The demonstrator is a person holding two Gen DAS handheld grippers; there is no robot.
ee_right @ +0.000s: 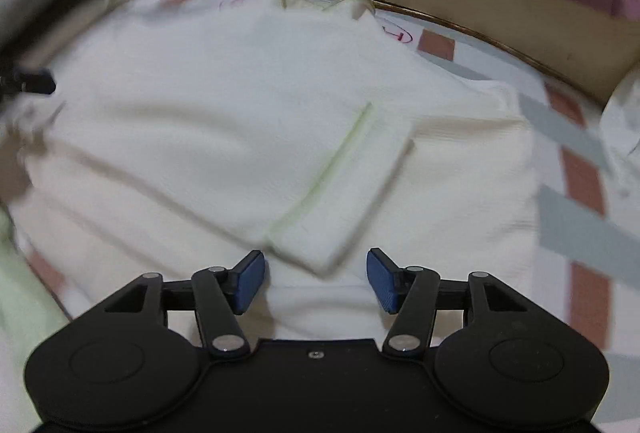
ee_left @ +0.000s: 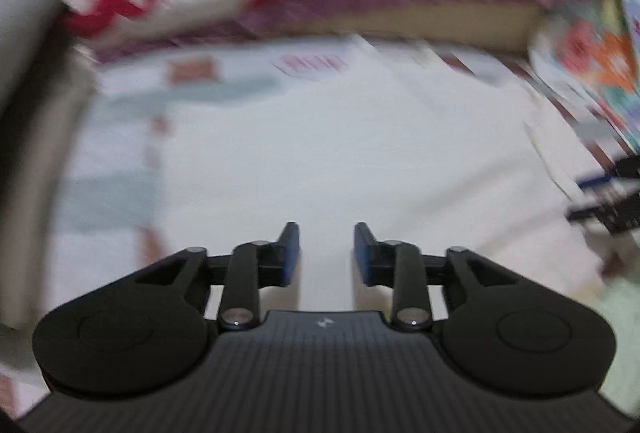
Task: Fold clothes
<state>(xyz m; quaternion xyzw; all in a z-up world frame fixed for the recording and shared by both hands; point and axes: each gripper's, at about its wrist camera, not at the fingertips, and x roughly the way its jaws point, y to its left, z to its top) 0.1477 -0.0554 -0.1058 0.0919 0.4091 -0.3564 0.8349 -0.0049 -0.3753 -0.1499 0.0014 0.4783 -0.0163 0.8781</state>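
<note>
Shirt [ee_right: 224,105], white w/ a pale green seam, lies flat on the checked sheet [ee_right: 568,217], one sleeve [ee_right: 344,197] folded in over its middle. Right gripper [ee_right: 316,279] hangs just above the sleeve end, fingers wide apart, empty. Left gripper [ee_left: 327,253] is over white cloth, fingers apart too, holding nothing.

Ahead of the right claw [ee_right: 316,279], a folded sleeve [ee_right: 344,201] lies raised on the white garment [ee_right: 180,105]. A tan bed frame [ee_right: 500,21] blocks 12 to 2 o'clock. The left claw [ee_right: 28,81] sits at 10 o'clock.
</note>
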